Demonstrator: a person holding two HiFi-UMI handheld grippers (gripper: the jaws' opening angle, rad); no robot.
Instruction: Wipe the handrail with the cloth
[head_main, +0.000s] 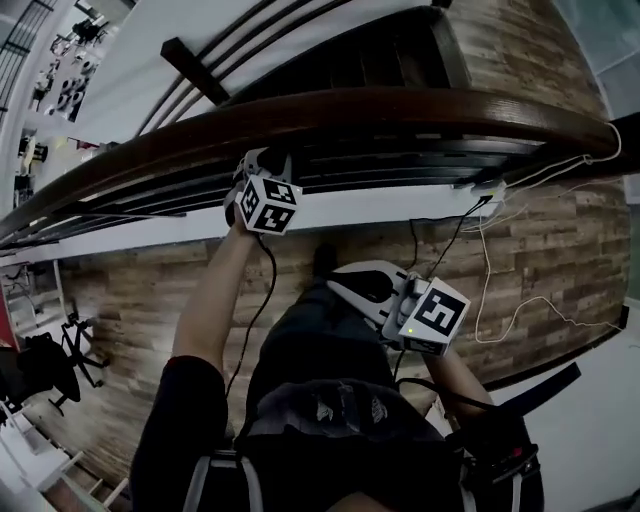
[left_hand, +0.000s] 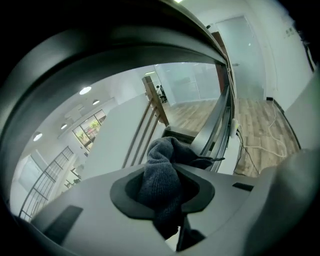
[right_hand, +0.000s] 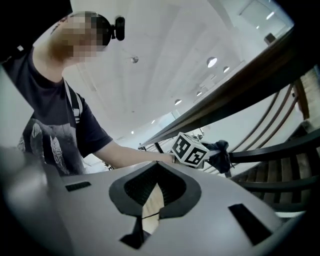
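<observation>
Right gripper (right_hand: 157, 165) is kept back, closed and empty; grey cloth (left_hand: 165, 155) is clamped in left gripper (left_hand: 162, 175), just under the handrail (head_main: 380, 110), which runs crosswise.

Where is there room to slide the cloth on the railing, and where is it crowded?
The handrail top is bare on both sides of the left gripper holding the cloth. It's crowded below it, where bars sit close together, and by the cables on the floor.
</observation>
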